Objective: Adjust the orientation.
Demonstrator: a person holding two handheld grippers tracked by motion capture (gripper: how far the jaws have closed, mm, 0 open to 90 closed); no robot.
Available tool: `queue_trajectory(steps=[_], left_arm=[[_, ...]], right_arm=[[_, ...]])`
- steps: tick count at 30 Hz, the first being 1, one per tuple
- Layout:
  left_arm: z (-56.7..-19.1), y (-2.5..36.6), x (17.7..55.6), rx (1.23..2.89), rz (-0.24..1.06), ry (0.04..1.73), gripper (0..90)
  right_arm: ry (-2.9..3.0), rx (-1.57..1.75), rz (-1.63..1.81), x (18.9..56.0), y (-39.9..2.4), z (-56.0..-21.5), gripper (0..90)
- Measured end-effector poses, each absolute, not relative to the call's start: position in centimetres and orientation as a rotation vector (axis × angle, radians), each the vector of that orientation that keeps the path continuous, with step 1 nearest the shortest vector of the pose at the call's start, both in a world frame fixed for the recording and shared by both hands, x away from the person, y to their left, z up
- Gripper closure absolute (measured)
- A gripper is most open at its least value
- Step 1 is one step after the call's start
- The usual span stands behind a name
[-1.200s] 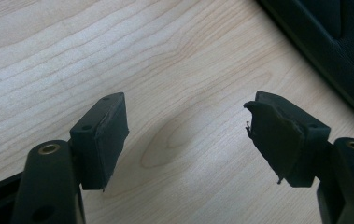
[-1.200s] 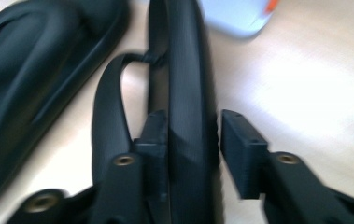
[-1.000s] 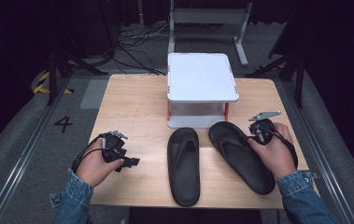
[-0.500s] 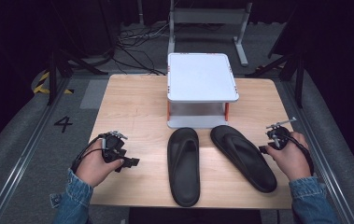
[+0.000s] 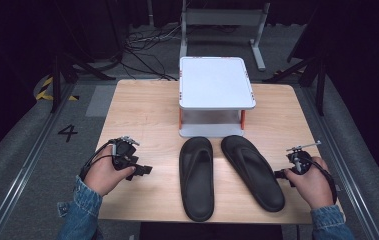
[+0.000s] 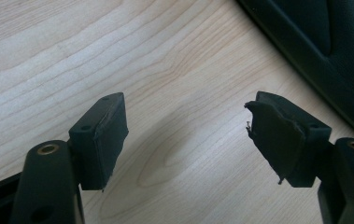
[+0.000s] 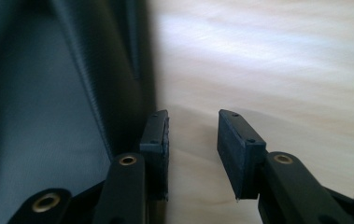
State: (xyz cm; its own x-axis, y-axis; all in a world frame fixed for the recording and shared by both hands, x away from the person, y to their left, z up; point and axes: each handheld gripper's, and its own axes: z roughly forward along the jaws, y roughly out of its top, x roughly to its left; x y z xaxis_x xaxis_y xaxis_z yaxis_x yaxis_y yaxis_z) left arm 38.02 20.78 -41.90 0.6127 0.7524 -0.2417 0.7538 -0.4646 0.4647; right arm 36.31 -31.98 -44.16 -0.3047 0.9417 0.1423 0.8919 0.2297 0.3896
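Two black flip-flops lie side by side on the wooden table (image 5: 142, 105), the left flip-flop (image 5: 196, 177) straight and the right flip-flop (image 5: 253, 171) angled. My right gripper (image 5: 279, 174) sits low just right of the angled one, pointing at its side. In the right gripper view my right gripper (image 7: 193, 140) shows a narrow gap over bare wood with nothing in it. Its jaws have just been closing, and the right flip-flop (image 7: 48, 116) lies beside its left jaw. My left gripper (image 5: 144, 170) rests left of the pair. The left gripper view shows it (image 6: 186, 135) wide open over wood, with the left flip-flop's edge (image 6: 333, 42) ahead.
A white two-level stand (image 5: 216, 82) with orange posts stands at the back middle of the table, just behind the flip-flops. Bare wood lies left of the stand. A dark floor with cables and metal frame legs (image 5: 257, 45) surrounds the table.
My right hand has left the top of the right flip-flop, moving right and down toward the table's right edge. Its jaws stand narrower. The left hand has stayed put.
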Motion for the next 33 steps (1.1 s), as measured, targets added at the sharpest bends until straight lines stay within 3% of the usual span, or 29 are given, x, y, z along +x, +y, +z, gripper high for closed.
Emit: queue_trajectory(steps=[21, 33], left_arm=[[-41.8, 20.0, 38.9, 2.315, -0.012, 1.146, 28.2], [-41.7, 20.0, 39.5, 2.315, -0.016, 1.143, 28.2]], right_arm=[[2.572, 1.542, 0.74, 33.7, -24.2, -44.4, 63.1], [2.462, 1.532, 0.805, 33.4, -24.6, -42.8, 52.7]])
